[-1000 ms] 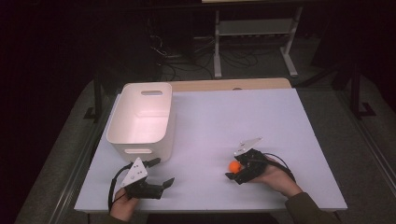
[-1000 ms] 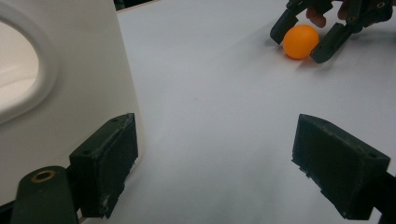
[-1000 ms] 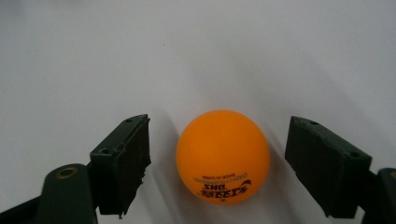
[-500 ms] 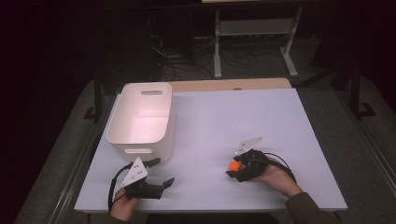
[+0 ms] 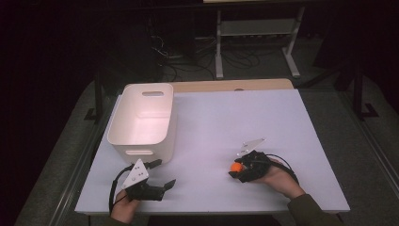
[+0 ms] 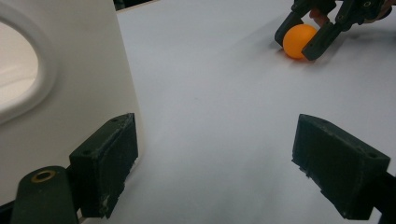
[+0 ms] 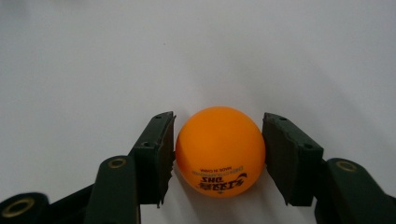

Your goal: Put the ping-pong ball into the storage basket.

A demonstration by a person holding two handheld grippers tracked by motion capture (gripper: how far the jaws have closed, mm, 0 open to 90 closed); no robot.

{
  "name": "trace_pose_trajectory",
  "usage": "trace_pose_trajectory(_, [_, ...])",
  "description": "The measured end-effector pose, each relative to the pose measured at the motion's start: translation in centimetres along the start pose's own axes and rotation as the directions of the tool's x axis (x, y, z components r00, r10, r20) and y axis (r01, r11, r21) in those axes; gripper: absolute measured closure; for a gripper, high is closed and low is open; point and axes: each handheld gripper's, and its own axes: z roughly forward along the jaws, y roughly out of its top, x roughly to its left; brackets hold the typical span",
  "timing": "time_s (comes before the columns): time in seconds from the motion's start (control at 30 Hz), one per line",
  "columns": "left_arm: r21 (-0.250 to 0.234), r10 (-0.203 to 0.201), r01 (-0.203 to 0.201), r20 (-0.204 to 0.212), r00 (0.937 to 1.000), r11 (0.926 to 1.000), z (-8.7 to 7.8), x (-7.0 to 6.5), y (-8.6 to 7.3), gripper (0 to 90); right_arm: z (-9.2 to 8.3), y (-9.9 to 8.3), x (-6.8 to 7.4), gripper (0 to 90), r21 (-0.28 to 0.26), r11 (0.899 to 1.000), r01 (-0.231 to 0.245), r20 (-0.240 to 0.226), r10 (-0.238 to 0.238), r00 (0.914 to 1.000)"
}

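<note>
On the white tabletop (image 5: 282, 122), toward its near right, the right tool (image 7: 219, 140) clamps a small orange plastic ball (image 7: 220, 150), so the grasp looks made and lifting it likely comes next, perhaps toward the white plastic bin (image 5: 143, 117), while the left tool (image 6: 215, 158) rests with jaws apart.

I see two handheld grippers, both matt black. Left gripper (image 5: 160, 184): grey three-cornered plate (image 5: 135, 173) on top with small dark dots, black cable (image 5: 113, 188) looping back past the left hand (image 5: 123, 210). Its jaws are blocky black pads with chipped, scuffed edges; a brass-ringed hole (image 6: 43, 176) shows on one arm. Right gripper (image 5: 236, 168): grey plate (image 5: 249, 145) likewise, black cable (image 5: 285, 165) curving round the right hand (image 5: 276, 179). Brass-ringed holes (image 7: 116, 163) on its jaw arms too. Dark olive sleeve (image 5: 313, 213) at the right wrist.
</note>
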Motion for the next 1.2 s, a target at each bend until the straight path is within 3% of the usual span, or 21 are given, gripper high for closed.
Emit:
trace_pose_trajectory(0.17, [0.001, 0.001, -0.001, 0.000, 1.0000, 1.0000, 0.00, 0.00, 0.00, 14.1, -0.07, 0.01, -0.03, 48.4, -0.003, 1.000, 0.000, -0.001, 0.000, 1.0000])
trace_pose_trajectory(1.2, [0.000, 0.000, 0.000, -0.002, 1.0000, 1.0000, 0.00, -0.02, 0.00, 14.1, -0.59, 0.27, -0.23, 49.4, -0.024, 0.999, -0.026, -0.001, 0.026, 0.9997])
